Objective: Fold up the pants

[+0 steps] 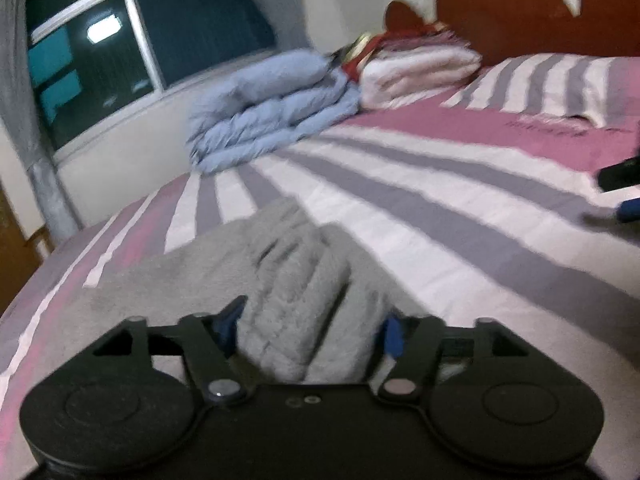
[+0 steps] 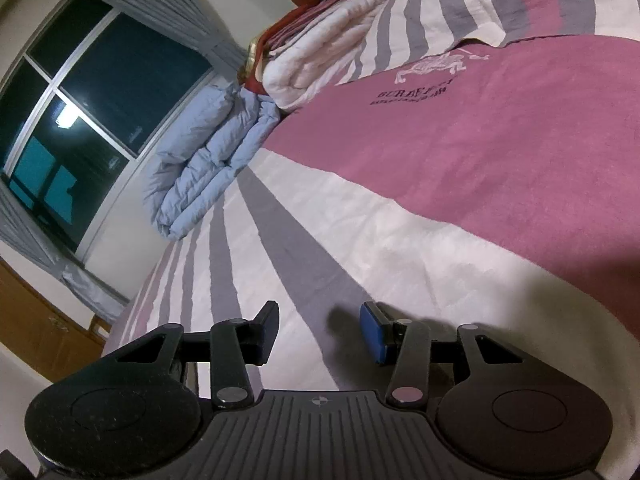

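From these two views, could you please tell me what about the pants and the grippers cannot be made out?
- Pants: left wrist view, near end hidden behind the left gripper; motion blur hides whether its pads touch the cloth.
- Pants: absent from the right wrist view, so the fold's overall shape is unknown.
- Right gripper: left wrist view, cut off by the right edge and blurred.
- Stack by the headboard: items too bunched to identify.

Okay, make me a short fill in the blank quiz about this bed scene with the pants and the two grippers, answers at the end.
1. The pants between the left gripper fingers are ____ in colour.
2. The right gripper holds ____ between its fingers.
3. The folded quilt near the window is light ____.

Answers: grey; nothing; blue
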A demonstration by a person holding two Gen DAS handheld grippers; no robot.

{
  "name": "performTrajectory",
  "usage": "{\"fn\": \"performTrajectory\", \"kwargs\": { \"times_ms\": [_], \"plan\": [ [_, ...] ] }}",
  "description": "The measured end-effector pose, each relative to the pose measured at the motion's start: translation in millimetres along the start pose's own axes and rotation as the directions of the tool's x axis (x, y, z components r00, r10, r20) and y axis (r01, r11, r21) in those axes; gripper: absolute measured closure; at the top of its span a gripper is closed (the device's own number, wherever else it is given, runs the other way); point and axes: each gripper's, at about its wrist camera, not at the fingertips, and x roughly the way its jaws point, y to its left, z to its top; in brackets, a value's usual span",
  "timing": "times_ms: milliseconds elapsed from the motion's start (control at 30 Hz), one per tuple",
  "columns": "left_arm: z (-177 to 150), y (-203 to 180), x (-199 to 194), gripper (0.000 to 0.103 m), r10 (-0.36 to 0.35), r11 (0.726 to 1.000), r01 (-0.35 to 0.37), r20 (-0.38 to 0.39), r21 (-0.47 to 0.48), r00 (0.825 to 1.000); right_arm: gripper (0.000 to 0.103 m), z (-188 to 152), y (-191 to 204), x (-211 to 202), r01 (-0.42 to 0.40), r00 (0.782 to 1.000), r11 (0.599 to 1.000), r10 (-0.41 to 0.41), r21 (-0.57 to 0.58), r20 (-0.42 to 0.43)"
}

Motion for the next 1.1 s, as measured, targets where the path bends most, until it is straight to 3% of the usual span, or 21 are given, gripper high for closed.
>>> {"fn": "performTrajectory", "kwargs": {
  "times_ms": [67,400,567,700,733,800,933,1033,1100],
  "plan": [
    [0,-4,-9,0.033,-0.016,1.000,0.015,0.032,0.012,0.999,0.057,-2,4,0,-0.001,1.000,1.000,0.001,-0.006,-0.002],
    [-5,11,-43,0.034,-0.013,1.000,0.013,0.093,0.002,0.996,0.057,-15,33,4,-0.014,1.000,1.000,0.014,-0.027,-0.006],
    [-25,71,-66,0.033,0.077,0.997,-0.074,0.121,-0.030,0.990,0.057,-29,61,10,-0.135,0.989,0.990,0.132,-0.048,-0.064],
    [-60,148,-74,0.034,0.183,0.976,-0.176,0.046,-0.128,0.982,0.056,-53,95,23,-0.235,0.965,0.969,0.223,-0.074,-0.138],
    [-71,164,-75,0.034,0.186,0.971,-0.181,0.022,-0.156,0.982,0.053,-60,101,27,-0.250,0.960,0.966,0.238,-0.068,-0.149],
    [-93,191,-84,0.034,0.164,0.959,-0.161,-0.008,-0.232,0.986,0.020,-72,111,34,-0.259,0.955,0.964,0.246,-0.058,-0.166],
    [-124,208,-103,0.035,0.133,0.936,-0.126,-0.001,-0.328,0.991,0.018,-92,126,44,-0.320,0.929,0.947,0.306,-0.036,-0.208],
    [-122,206,-103,0.034,0.129,0.935,-0.114,0.022,-0.337,0.991,0.018,-102,136,56,-0.343,0.910,0.939,0.329,-0.011,-0.252],
    [-127,204,-99,0.034,0.090,0.936,-0.083,0.006,-0.342,0.996,0.018,-108,144,63,-0.346,0.905,0.938,0.332,-0.009,-0.265]
  ]
}}
